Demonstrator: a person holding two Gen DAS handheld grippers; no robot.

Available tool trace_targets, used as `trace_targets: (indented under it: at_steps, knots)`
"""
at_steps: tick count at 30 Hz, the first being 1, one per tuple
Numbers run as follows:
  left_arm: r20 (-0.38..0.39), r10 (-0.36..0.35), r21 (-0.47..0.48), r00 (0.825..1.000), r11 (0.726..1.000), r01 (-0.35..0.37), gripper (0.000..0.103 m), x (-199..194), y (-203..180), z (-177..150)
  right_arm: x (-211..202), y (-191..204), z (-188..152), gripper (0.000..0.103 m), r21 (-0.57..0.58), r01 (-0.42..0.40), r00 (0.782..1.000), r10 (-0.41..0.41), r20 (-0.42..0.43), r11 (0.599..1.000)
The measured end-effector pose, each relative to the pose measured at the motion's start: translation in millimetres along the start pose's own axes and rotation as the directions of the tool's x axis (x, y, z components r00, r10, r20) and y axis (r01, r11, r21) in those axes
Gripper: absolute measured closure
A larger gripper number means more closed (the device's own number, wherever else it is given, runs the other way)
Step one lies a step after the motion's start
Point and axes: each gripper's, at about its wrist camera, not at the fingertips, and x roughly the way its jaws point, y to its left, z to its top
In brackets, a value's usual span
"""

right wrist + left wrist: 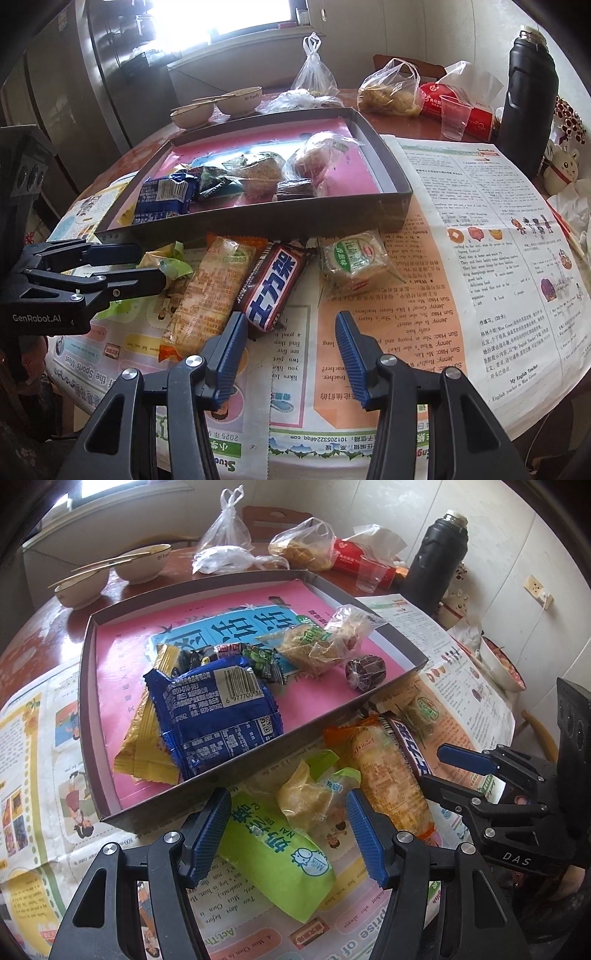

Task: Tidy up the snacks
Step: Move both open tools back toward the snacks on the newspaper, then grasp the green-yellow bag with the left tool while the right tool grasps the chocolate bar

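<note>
A shallow box with a pink floor (110, 635) (391, 173) holds a blue packet (218, 709), a yellow packet (144, 738) and several small wrapped snacks. In front of it on the newspaper lie a green milk packet (273, 860), a clear-wrapped yellow snack (306, 797), a long orange packet (210, 291), a brown chocolate bar (273, 288) and a green-labelled cake (351, 262). My left gripper (288, 797) (151, 264) is open, straddling the green packet and yellow snack without pressing them. My right gripper (291, 321) (443, 771) is open over bare newspaper, just short of the chocolate bar.
Behind the box stand two bowls with chopsticks (110, 568), tied plastic bags (225, 542), a red tissue pack (458, 107), a clear plastic cup (454, 118) and a black flask (528, 99). Newspaper (480, 240) covers the round table; a small figurine (561, 170) sits at the right.
</note>
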Motion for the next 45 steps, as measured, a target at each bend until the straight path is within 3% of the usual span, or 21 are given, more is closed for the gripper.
trace_targets:
  at_steps: [21, 31, 34, 36, 38, 45]
  knots:
    - [-0.043, -0.022, 0.019, 0.999, 1.0, 0.023, 0.036, 8.8, 2.8, 1.5, 20.5, 14.0, 16.0, 0.054, -0.019, 0.011, 1.0, -0.011, -0.021, 1.0]
    - [-0.044, -0.026, 0.019, 0.999, 0.999, 0.027, 0.036, 12.6, -3.0, 5.2, 26.2, 19.8, 19.1, 0.072, -0.087, 0.056, 0.998, -0.056, 0.005, 0.995]
    - [-0.042, -0.005, 0.047, 0.999, 0.999, 0.007, 0.037, 14.9, -9.8, 5.1, 25.0, 17.6, 17.3, 0.074, -0.09, 0.051, 0.999, -0.05, 0.011, 0.995]
    - [-0.038, 0.009, 0.055, 0.999, 0.998, -0.007, 0.04, 15.6, -12.0, 4.5, 23.1, 13.2, 16.1, 0.074, -0.075, 0.032, 0.999, -0.031, 0.013, 0.997]
    - [-0.03, 0.029, 0.07, 0.999, 0.997, -0.027, 0.052, 15.6, -12.7, 4.2, 20.7, 7.9, 15.5, 0.074, -0.05, 0.007, 1.0, -0.006, 0.014, 0.999]
    - [-0.013, 0.008, 0.036, 1.0, 0.999, -0.007, 0.066, 10.4, -7.0, 2.4, 10.9, 5.0, 15.3, 0.074, -0.028, -0.012, 0.999, 0.013, 0.046, 1.0]
